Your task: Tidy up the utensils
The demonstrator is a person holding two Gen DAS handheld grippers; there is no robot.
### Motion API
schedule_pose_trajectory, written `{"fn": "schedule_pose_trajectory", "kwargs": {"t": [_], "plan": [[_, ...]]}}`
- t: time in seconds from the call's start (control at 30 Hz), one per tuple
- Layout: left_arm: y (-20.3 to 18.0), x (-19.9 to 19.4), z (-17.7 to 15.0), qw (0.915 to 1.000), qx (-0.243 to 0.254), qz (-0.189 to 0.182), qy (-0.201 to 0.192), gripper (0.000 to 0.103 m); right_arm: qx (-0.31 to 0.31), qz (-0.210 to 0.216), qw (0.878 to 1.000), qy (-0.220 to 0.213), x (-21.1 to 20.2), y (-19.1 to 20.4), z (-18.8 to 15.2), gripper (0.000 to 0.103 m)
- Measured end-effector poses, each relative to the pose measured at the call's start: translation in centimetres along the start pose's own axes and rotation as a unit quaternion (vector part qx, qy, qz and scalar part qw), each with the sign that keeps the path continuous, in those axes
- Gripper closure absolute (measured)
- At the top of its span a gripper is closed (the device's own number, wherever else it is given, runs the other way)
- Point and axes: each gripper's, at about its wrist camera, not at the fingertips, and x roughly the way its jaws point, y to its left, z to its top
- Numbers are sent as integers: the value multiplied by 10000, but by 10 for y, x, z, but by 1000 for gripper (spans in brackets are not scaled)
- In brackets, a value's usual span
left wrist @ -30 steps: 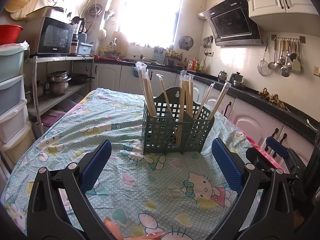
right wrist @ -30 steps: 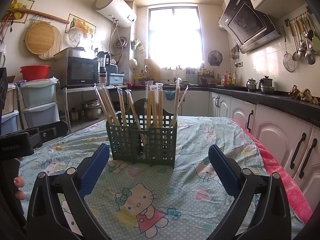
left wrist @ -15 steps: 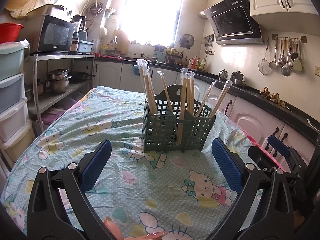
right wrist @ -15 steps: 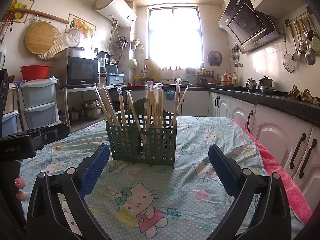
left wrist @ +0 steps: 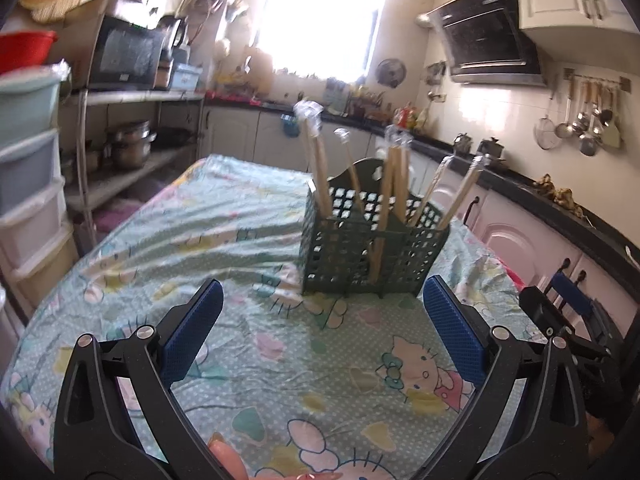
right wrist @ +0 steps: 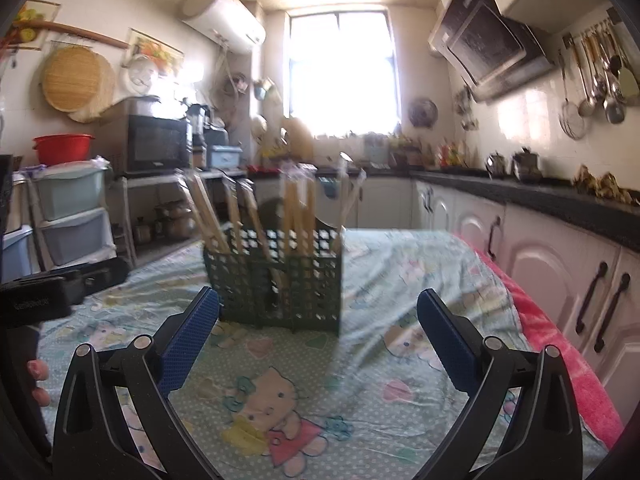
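While both grippers hover over the table [left wrist: 120, 240], each has its jaws spread wide with nothing between the blue pads. From the left wrist camera, the left gripper [left wrist: 322, 328] points at a dark green basket [left wrist: 372, 256] that stands upright on the cartoon-print cloth [left wrist: 320, 380], ahead of the fingertips and apart from them. Wrapped chopsticks [left wrist: 320, 176] stand in the basket and lean outward in several bunches; 1 bunch is at the left end, another near the middle, and 2 slant to the right. Which compartment each bunch sits in I cannot tell through the lattice.

From the right wrist camera, the right gripper [right wrist: 318, 330] faces the same basket [right wrist: 276, 280], which sits slightly left of centre between the pads and beyond them, blurred. Chopsticks [right wrist: 298, 212] rise from it. At the left edge of that view, part of the left gripper's black body [right wrist: 48, 292] shows, with fingertips [right wrist: 38, 370] of a hand below it. A pink towel [right wrist: 560, 344] lies along the table's right edge, beside the cabinets [right wrist: 552, 264].
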Motion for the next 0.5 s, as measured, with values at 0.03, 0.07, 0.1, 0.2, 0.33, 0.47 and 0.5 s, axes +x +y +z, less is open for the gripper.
{"fn": "schedule_pose_trajectory", "kwargs": {"t": [0.03,0.07,0.1,0.2,0.33,0.47,0.5], "plan": [[7,4,2,9999,-81,90,76,11,81,-83,9999,118,5,-6,1,6],[13,7,4,9997,-127,164,148,11,113,-159,9995,237,10,-11,1,6],[20,11,6,9992,-153,288,245,11,75,-336,9984,454,19,-18,2,6],[55,35,18,9927,-319,927,697,11,215,-879,9899,1087,49,-51,4,6],[101,88,26,9748,-378,1691,1407,10,643,-1674,9572,2273,104,-116,-4,6],[138,140,19,9557,-595,2221,1839,11,581,-2062,9325,2907,156,-165,-19,6],[144,149,15,9531,-664,2233,1931,11,597,-2075,9287,3016,166,-172,-23,6]]}}
